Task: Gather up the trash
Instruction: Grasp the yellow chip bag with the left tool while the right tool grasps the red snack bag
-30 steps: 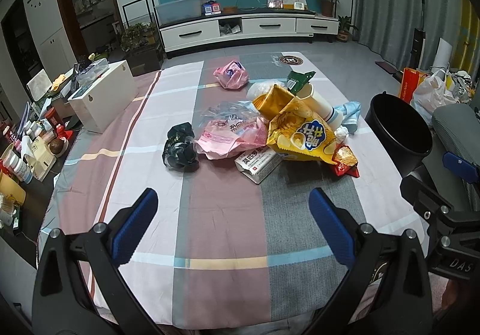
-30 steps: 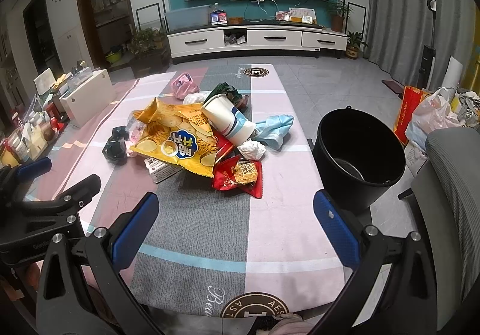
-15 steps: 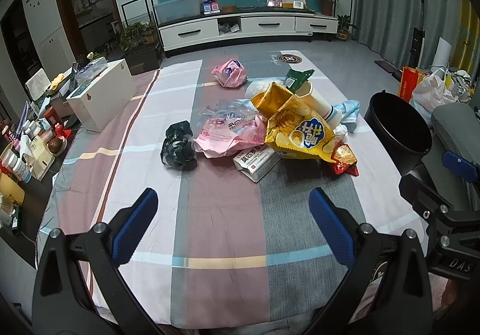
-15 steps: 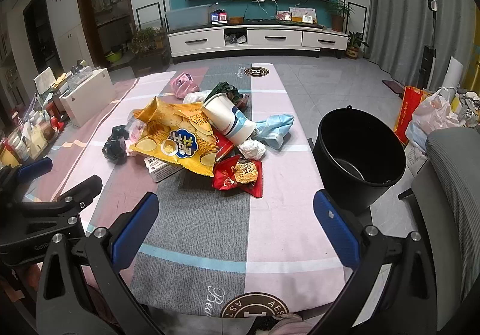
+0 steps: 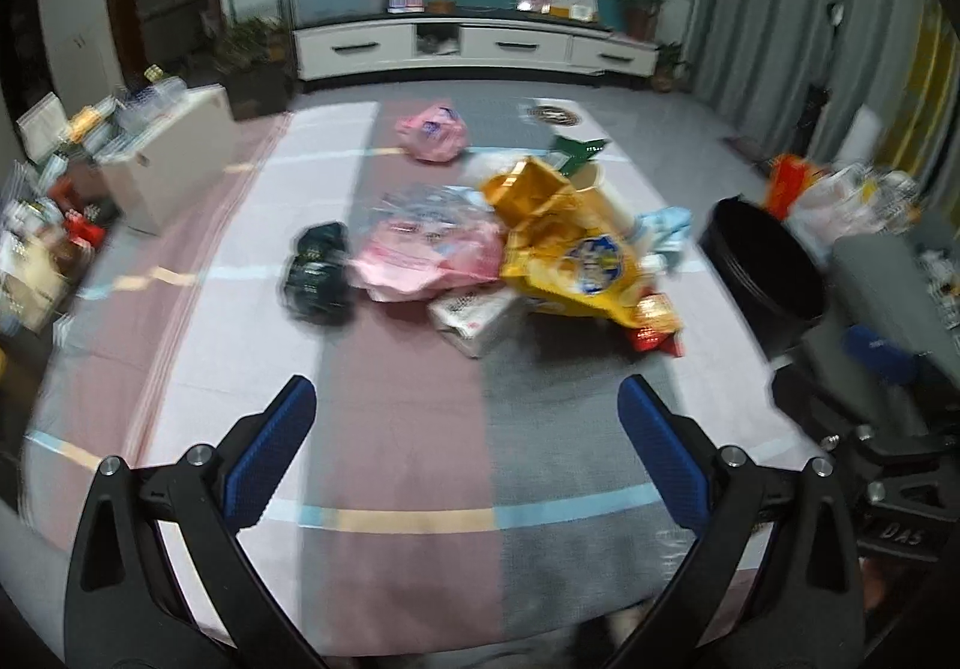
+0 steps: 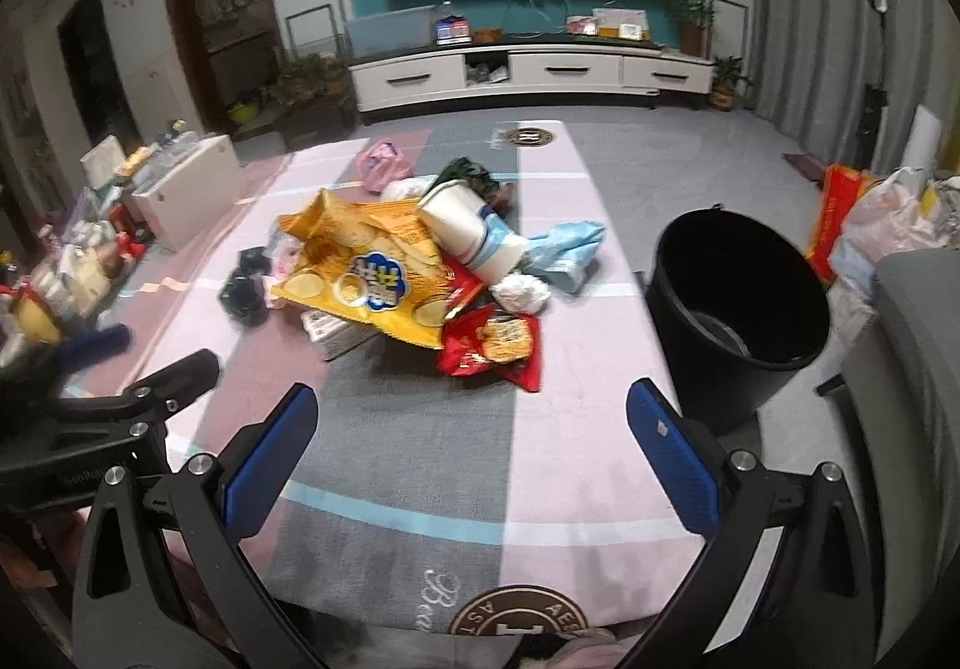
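We're hovering both grippers over the near edge of the table (image 6: 540,459), the one with the pink-and-grey checked cloth, and neither is touching anything. The left gripper (image 5: 467,423) is sitting with its blue pads spread wide apart, nothing between them, and the right gripper (image 6: 471,429) is doing the same — fingers wide, empty.

The trash is all sitting in a heap around the middle of the table, well ahead of both grippers. A big yellow chip bag (image 6: 366,273) is lying on top, with a white paper cup (image 6: 468,231) tipped on its side against the bag's far-right part. A red snack wrapper (image 6: 492,348) is poking out at the bag's near-right corner, a crumpled white tissue (image 6: 519,291) is sitting just behind the wrapper, and a pale blue wrapper (image 6: 564,249) is lying toward the table's right edge.

On the left side of the heap we're seeing a pink plastic bag (image 5: 426,261), a small white carton (image 5: 477,318) just in front of it, and a dark crumpled bag (image 5: 318,273) just left of the pink one — the left view is pretty blurry, so that one's hard to make out. Another pink bag (image 5: 432,132) is sitting alone toward the far edge.

A black bucket (image 6: 738,297) is standing on the floor right beside the table's right edge.
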